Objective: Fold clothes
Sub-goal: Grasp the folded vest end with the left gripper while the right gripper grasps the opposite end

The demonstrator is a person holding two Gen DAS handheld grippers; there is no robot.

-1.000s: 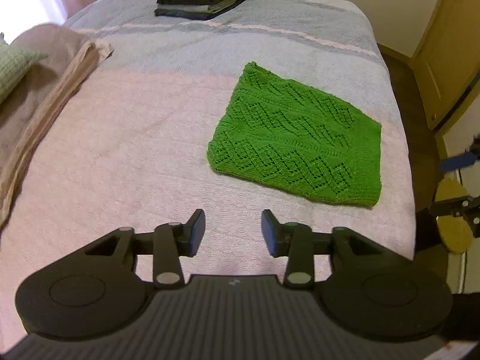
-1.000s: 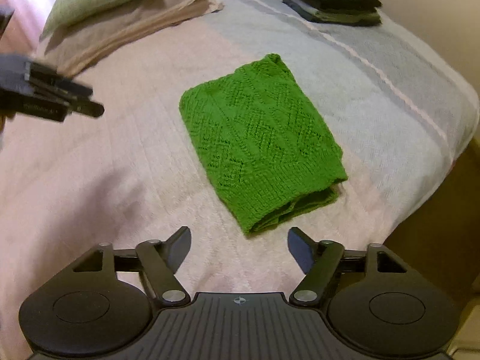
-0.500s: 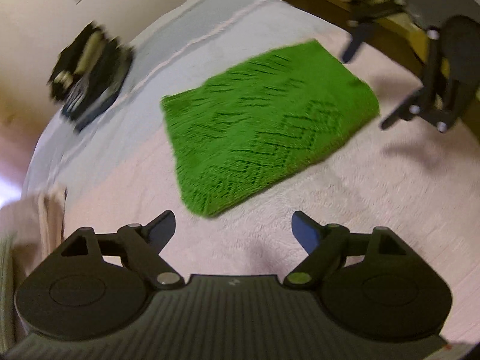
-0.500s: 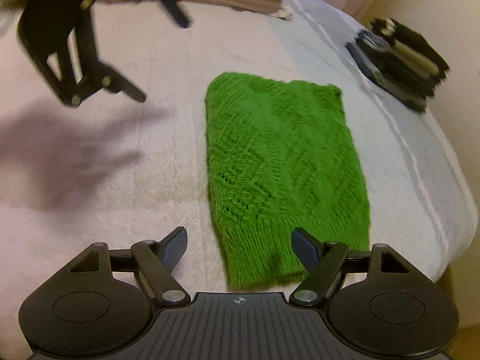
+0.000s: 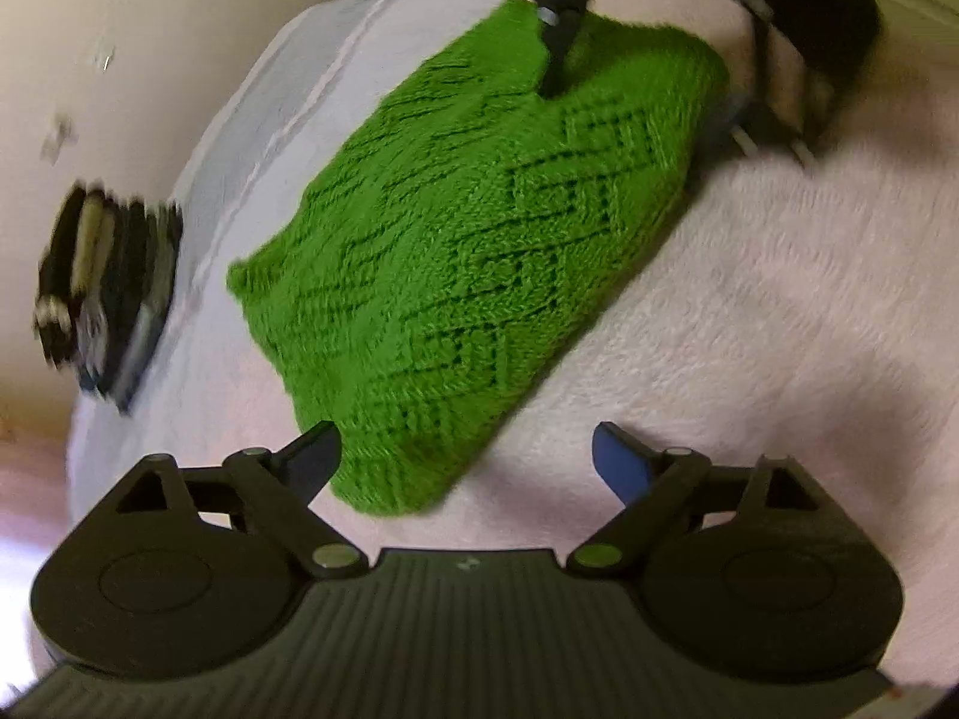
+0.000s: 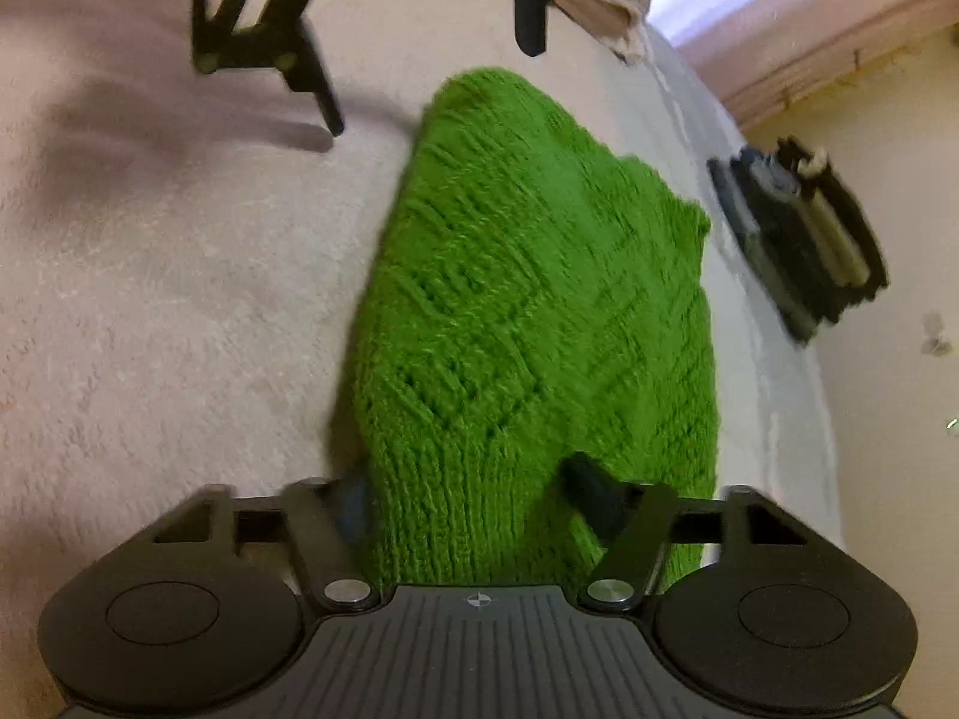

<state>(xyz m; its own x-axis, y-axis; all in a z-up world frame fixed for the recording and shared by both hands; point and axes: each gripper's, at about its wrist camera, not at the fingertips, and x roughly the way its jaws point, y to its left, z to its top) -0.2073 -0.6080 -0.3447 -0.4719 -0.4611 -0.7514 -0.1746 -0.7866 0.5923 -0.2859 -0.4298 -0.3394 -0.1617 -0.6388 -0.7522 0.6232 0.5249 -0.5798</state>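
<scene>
Green knitted garment [image 5: 479, 275], folded into a rough rectangle with a zigzag openwork pattern, lies on the pale pink fleecy bed cover [image 5: 779, 329] — one end near each gripper.

Left gripper [image 5: 466, 458]: fingers wide apart, held low over the bed at the garment's near corner. Left finger [image 5: 308, 458] sits just beside the knit's edge; the blue-padded right finger [image 5: 620, 467] is over bare cover. Nothing between them is clamped.

Right gripper [image 6: 473, 503]: fingers apart and straddling the opposite end of the garment. In the right wrist view the left finger [image 6: 353, 506] sits at the knit's left edge against the cover, the right finger [image 6: 593, 494] lies on top of the knit. In the left wrist view the same gripper [image 5: 647, 96] shows at the far end, one finger pressing into the fabric. Whether it has begun to close cannot be told (both views are motion-blurred).

Stack of dark folded clothes [image 6: 803, 239] sits well apart from the garment, on the grey striped part of the bed near the cream wall [image 5: 150, 30]. Folded beige blanket [image 6: 611, 12] at the far edge of the bed in the right wrist view.
</scene>
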